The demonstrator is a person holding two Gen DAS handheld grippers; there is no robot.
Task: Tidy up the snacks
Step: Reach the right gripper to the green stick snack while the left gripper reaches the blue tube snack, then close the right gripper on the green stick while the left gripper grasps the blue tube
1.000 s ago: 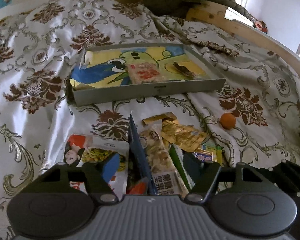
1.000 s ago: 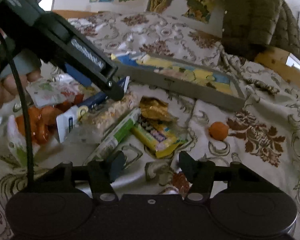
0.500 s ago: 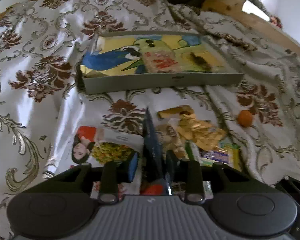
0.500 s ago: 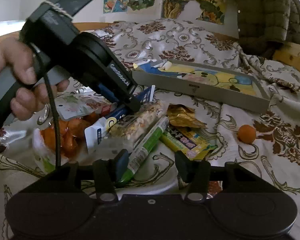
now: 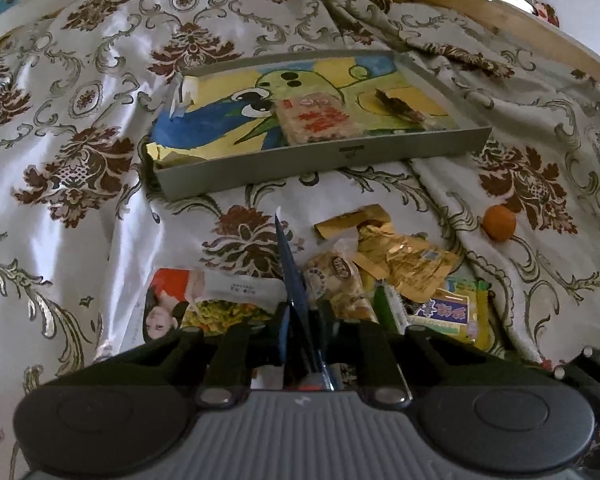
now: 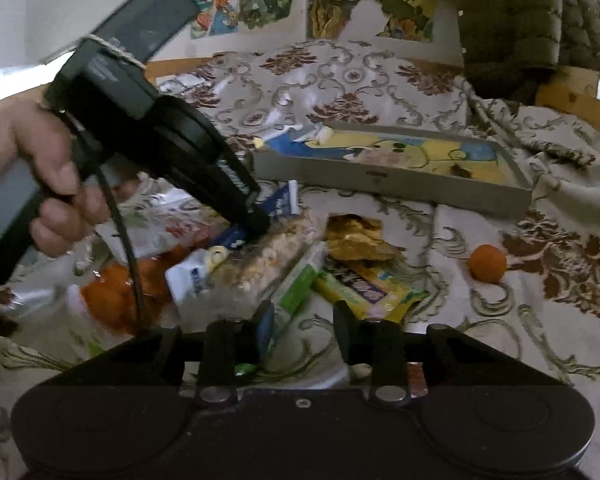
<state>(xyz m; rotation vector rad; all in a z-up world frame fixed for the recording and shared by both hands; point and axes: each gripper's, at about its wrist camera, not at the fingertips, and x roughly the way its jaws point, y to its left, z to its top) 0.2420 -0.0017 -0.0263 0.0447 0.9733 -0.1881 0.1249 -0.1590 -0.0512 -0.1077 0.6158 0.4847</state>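
My left gripper [image 5: 302, 322] is shut on a blue snack packet [image 5: 291, 276] that stands on edge between its fingers; the same gripper [image 6: 256, 216] and packet [image 6: 278, 202] show in the right wrist view. Around it lies a pile: a clear bag of puffed snacks [image 5: 336, 280], gold wrappers [image 5: 404, 256], a green bar [image 6: 300, 284], a yellow packet [image 6: 364, 290]. The grey tray [image 5: 340, 156] beyond holds a red-printed cracker pack [image 5: 316, 118] and a dark wrapper [image 5: 400, 106]. My right gripper [image 6: 302, 326] is open, empty, just before the green bar.
A small orange [image 5: 499, 222] lies alone on the patterned bedspread to the right. A bag of oranges [image 6: 112, 296] and a printed flat packet [image 5: 204, 300] lie at the left of the pile. A wooden bed frame [image 5: 540, 36] and a green jacket [image 6: 512, 20] are behind.
My left gripper closed on the blue packet, having been open around it a second ago. My right gripper's jaws narrowed somewhat and it drew nearer the green bar.
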